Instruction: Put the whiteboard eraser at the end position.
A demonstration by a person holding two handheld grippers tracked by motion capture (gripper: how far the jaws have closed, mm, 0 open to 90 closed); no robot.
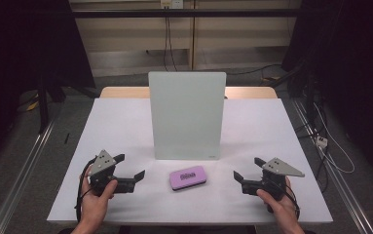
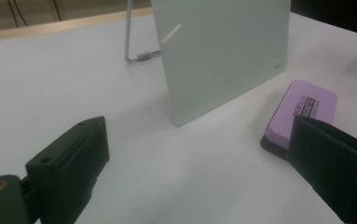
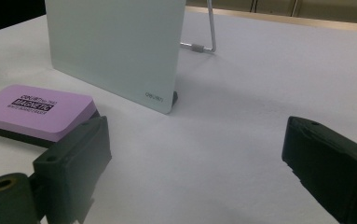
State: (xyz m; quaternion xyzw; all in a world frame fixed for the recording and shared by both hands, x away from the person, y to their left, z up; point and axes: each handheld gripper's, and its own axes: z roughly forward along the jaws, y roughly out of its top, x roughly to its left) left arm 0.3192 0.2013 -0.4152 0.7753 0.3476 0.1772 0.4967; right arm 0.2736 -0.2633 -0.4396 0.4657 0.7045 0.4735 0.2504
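Note:
A pale glass board [image 1: 186,115] stands upright on a wire stand in the middle of the white table [image 1: 125,126]. In front of it lies a purple eraser [image 1: 188,177] with a black label and black underside. My left gripper [image 1: 131,166] rests on the table left of the eraser, open and holding nothing. My right gripper [image 1: 248,168] rests to the eraser's right, also open and holding nothing. The left gripper view shows the board [image 2: 223,51] and the eraser [image 2: 302,112] beyond the right jaw. In the right gripper view the eraser [image 3: 36,111] lies beyond the left jaw, the board [image 3: 115,46] behind it.
The board's wire stand [image 2: 136,51] reaches back behind it. A wooden strip [image 1: 123,92] edges the table's far side. Cables [image 1: 330,146] lie on the floor at the right, and metal rails run along both sides of the table.

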